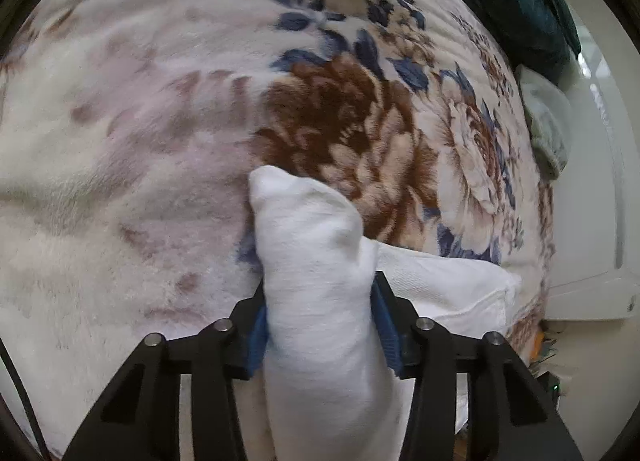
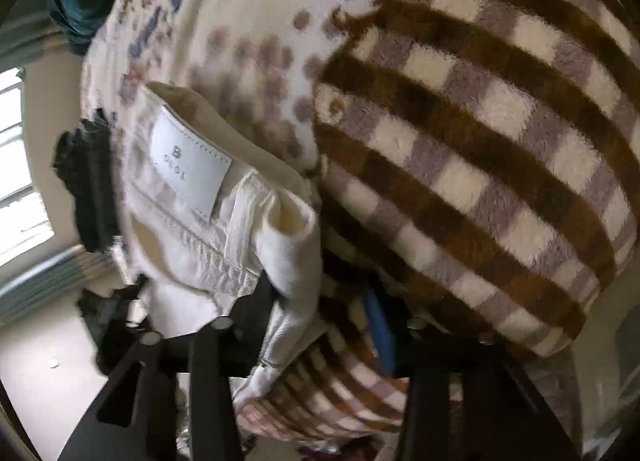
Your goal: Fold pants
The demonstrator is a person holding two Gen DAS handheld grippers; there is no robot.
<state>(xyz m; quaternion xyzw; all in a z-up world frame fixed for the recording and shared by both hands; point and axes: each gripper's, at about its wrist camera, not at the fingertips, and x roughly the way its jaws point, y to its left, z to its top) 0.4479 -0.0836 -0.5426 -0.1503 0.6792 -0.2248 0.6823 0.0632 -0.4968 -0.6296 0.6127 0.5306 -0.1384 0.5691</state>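
The white pants (image 1: 316,261) are bunched between the blue pads (image 1: 386,325) of my left gripper (image 1: 320,325), which is shut on the fabric; more of the cloth trails off to the right (image 1: 452,285). In the right wrist view the pants' waistband (image 2: 240,229) with a white leather label (image 2: 188,169) and a belt loop lies left of centre. My right gripper (image 2: 320,325) sits at the waistband; a fold of it lies against the left finger. One blue pad (image 2: 378,329) shows, the jaws look parted, and the view is blurred.
A fleecy floral blanket (image 1: 160,141) covers the bed. A dark teal cloth (image 1: 508,1) and a grey garment (image 1: 548,121) lie at its far right edge. A brown checked blanket (image 2: 480,141) fills the right of the right wrist view. A window (image 2: 20,165) is at left.
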